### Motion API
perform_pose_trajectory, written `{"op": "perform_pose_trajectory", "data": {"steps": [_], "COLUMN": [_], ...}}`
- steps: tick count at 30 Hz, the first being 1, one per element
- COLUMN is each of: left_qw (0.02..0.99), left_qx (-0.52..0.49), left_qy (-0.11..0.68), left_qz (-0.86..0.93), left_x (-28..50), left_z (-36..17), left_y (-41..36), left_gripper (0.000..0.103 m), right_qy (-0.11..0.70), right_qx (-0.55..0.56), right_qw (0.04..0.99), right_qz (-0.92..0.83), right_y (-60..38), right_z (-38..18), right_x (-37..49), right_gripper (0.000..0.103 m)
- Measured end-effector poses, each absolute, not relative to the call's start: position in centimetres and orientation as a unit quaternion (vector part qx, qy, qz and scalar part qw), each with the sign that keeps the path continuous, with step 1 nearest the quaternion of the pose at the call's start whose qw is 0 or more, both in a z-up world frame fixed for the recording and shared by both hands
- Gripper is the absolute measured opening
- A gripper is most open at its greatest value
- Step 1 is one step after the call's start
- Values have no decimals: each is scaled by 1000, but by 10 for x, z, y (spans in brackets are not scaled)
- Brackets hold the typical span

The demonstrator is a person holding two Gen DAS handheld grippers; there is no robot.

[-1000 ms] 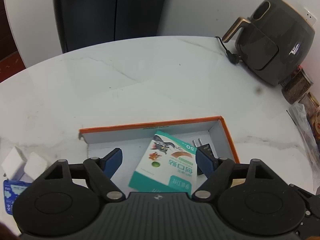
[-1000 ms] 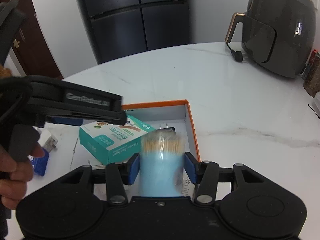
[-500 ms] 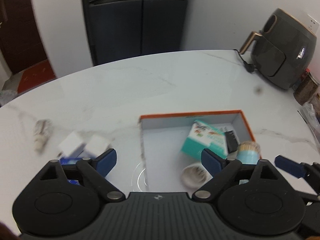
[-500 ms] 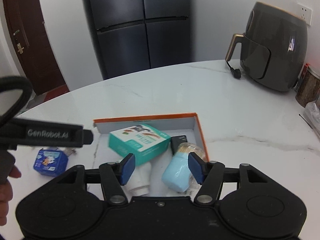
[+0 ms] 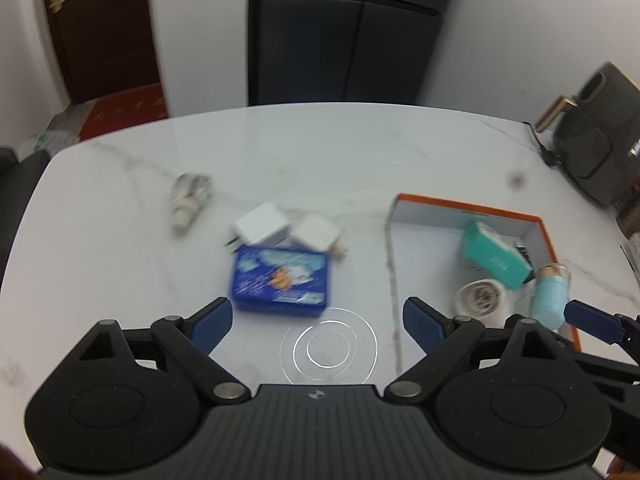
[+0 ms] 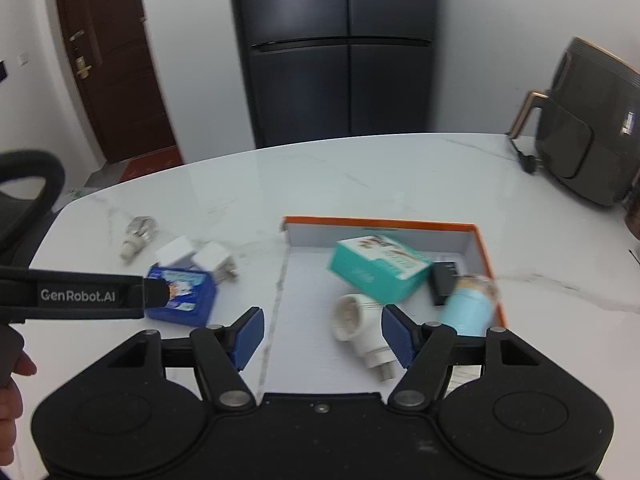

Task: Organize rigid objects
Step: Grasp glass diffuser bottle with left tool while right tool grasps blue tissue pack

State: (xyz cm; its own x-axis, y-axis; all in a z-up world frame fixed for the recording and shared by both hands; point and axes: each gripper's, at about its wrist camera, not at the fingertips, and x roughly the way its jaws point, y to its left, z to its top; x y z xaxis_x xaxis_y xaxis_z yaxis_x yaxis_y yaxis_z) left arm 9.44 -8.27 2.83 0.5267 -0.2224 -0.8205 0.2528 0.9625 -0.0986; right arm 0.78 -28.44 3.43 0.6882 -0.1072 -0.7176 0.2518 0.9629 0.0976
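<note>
An orange-rimmed white box (image 5: 472, 203) (image 6: 380, 222) sits on the marble table. In it lie a teal carton (image 5: 494, 258) (image 6: 378, 266), a light blue toothpick jar (image 5: 550, 296) (image 6: 468, 308), a white plug adapter (image 6: 364, 328) (image 5: 482, 296) and a black charger (image 6: 442, 278). Left of the box lie a blue packet (image 5: 280, 280) (image 6: 184, 292), two white chargers (image 5: 262, 226) (image 6: 210, 258) and a light bulb (image 5: 188, 198) (image 6: 136, 236). My left gripper (image 5: 318, 320) is open and empty, above the table just near of the blue packet. My right gripper (image 6: 322, 336) is open and empty above the box's near edge.
A dark air fryer (image 6: 588, 136) (image 5: 600, 136) with its cord stands at the table's far right. A black fridge (image 6: 340, 48) and a brown door (image 6: 112, 60) are behind the table. Jars and bags sit at the right edge (image 5: 630, 220).
The right gripper let go of the blue toothpick jar, which now lies in the box, and drew back. The left gripper swung left from the box to the blue packet.
</note>
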Motion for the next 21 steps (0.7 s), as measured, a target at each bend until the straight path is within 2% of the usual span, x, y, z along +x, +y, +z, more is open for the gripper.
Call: {"op": "perform_pose_trajectory", "data": {"steps": [10,21], "left_qw": [874,874], "left_qx": [-9,-27], "left_qy": [477,482], "left_qz": [-91,-62], "left_x": [90,98], "left_z": [20,14], "left_y": [-25,7], "left_gripper": [94,95], "right_qy": [390,398], "right_qx": [78,71], "right_qw": [915,914], "right_qz": [-64,-38], "right_y": [-243,-219], "right_z": [34,32], "right_x": [20,33], "right_gripper": [78,79]}}
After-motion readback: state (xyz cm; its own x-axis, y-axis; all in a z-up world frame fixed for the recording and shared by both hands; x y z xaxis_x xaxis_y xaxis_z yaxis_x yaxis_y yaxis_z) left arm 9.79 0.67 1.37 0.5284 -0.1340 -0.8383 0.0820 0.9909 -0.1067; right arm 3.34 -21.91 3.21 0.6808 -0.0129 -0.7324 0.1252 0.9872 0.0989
